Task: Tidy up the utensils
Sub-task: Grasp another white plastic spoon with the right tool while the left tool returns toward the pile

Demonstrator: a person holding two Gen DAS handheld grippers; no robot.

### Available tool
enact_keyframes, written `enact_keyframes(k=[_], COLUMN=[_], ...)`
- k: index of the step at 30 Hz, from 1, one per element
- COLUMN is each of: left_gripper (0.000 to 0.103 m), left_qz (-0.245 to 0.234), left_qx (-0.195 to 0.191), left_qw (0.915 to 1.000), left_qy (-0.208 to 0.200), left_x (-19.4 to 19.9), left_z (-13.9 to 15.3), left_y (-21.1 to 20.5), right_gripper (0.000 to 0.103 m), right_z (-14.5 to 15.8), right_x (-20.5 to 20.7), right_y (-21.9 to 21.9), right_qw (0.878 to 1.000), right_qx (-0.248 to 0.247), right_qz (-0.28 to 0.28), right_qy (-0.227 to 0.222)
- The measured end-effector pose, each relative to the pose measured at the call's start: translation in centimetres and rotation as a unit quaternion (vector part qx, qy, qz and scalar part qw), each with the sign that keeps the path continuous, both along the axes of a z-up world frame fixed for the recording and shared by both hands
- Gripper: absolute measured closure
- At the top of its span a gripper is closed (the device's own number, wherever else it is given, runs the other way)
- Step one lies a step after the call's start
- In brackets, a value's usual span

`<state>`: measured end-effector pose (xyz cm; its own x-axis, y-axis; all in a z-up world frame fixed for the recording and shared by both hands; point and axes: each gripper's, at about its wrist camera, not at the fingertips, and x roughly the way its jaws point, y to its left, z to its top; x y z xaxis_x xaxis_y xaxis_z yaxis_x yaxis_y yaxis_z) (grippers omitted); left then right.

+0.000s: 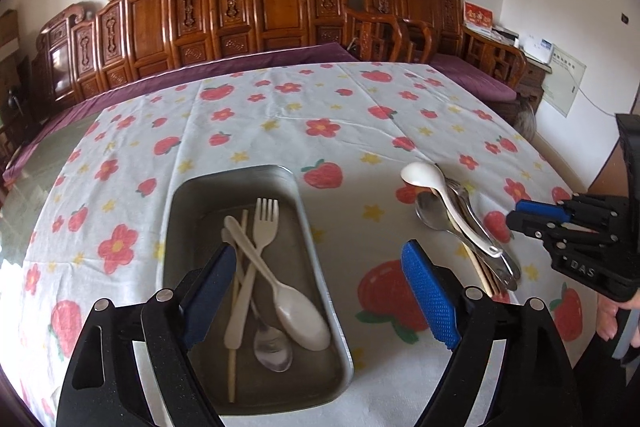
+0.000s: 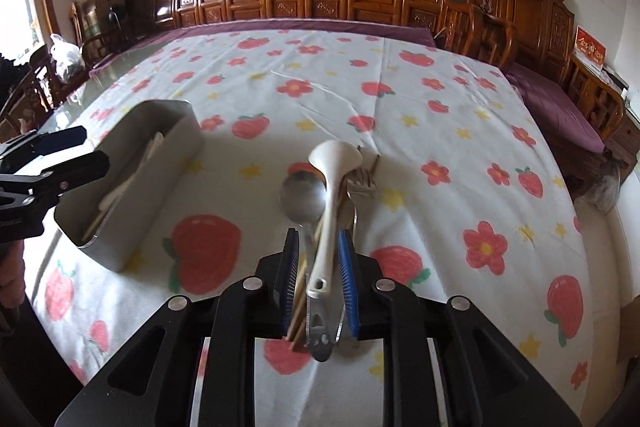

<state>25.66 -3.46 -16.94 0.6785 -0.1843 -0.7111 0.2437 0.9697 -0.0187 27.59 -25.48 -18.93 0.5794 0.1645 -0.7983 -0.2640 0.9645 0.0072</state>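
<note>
Utensils-wise, your right gripper (image 2: 318,281) straddles the white ceramic spoon (image 2: 329,211) pile unclamped, left gripper (image 1: 320,301) gaping over the grey metal tray (image 1: 180,227), so squeeze one handle squarely.

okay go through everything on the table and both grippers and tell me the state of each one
Left gripper: open, empty, above the tray.
Right gripper: narrowed around the pile's handles; firm grip unclear.
Metal tray: upright on the tablecloth, partly filled.
White fork: lying in tray, crossed with the white spoon.
Utensil pile: loose on the cloth, outside tray.
White ladle spoon: topmost in pile.
</note>
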Motion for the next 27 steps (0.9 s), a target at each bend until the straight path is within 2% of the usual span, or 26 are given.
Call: enact_keyframes(k=[8, 15, 25, 27], left_gripper=[0.022, 0.022, 0.022, 0.022], left_qz=[-0.016, -0.019, -0.016, -0.016], left_qx=[-0.010, -0.011, -0.009, -0.010], left_qw=[0.9997, 0.9996, 0.9996, 0.9996], left_qy=[0.015, 0.018, 0.021, 0.021], left_x=[-0.3, -0.5, -0.4, -0.5], left_z=[-0.9, -1.2, -1.4, -1.5], left_y=[-1.4, -2.0, -2.0, -2.0], right_gripper=[0.081, 0.081, 0.083, 0.091], right_z=[-2.2, -4.5, -5.8, -5.5], right_x=[1.2, 4.9, 8.3, 8.4], right_y=[0.4, 0.8, 1.3, 1.0], right_qw=[1.000, 0.999, 0.997, 0.998], right_qx=[-0.003, -0.001, 0.005, 0.012], right_qz=[0.010, 0.005, 0.006, -0.004], right_qy=[0.030, 0.054, 0.071, 0.066])
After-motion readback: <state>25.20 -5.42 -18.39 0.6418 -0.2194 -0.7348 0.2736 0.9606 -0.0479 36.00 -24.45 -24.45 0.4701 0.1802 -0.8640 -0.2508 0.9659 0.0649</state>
